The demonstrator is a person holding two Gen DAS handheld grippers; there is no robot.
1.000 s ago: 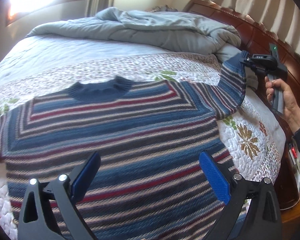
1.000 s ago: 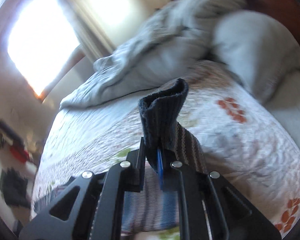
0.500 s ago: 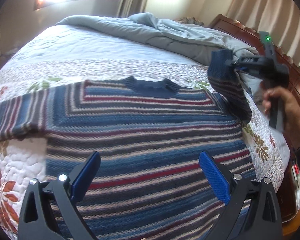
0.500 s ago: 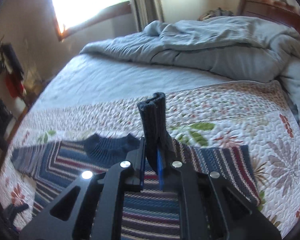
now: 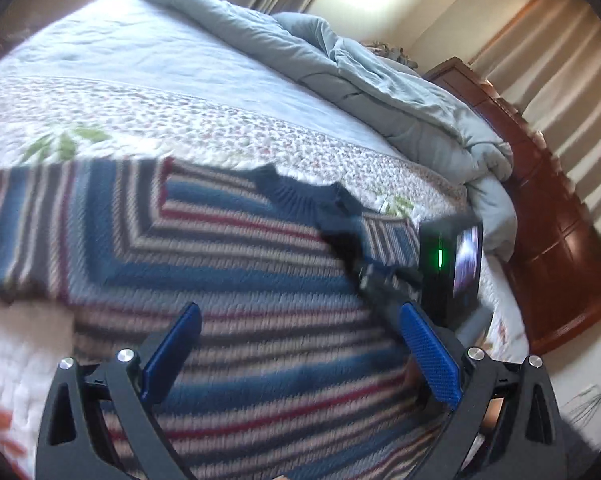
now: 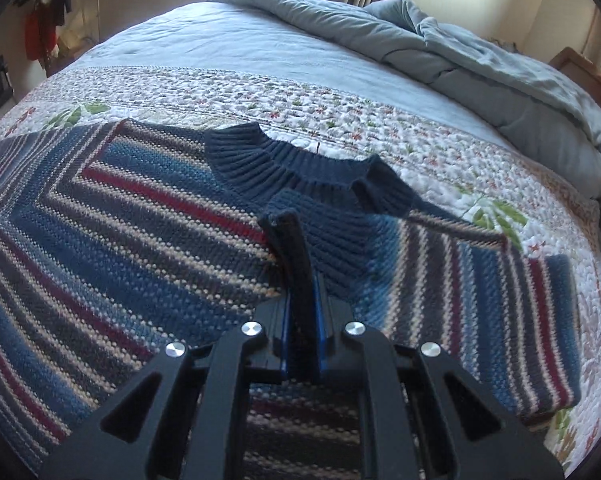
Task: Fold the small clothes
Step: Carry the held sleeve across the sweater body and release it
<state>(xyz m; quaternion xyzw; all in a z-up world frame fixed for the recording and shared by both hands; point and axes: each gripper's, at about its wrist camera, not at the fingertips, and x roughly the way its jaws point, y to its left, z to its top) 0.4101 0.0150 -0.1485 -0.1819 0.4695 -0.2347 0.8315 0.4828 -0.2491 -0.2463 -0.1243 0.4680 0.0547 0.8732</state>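
Right wrist view: your right gripper pinches the navy cuff of the sweater, sleeve lying crosswise over the chest just below the collar; your left gripper gapes empty above the sweater's body

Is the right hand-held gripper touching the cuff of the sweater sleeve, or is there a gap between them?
Touching. The right wrist view shows the right hand-held gripper shut on the dark cuff, with both blue pads pressed against the knit.

Quilted bed, grey duvet, wooden headboard
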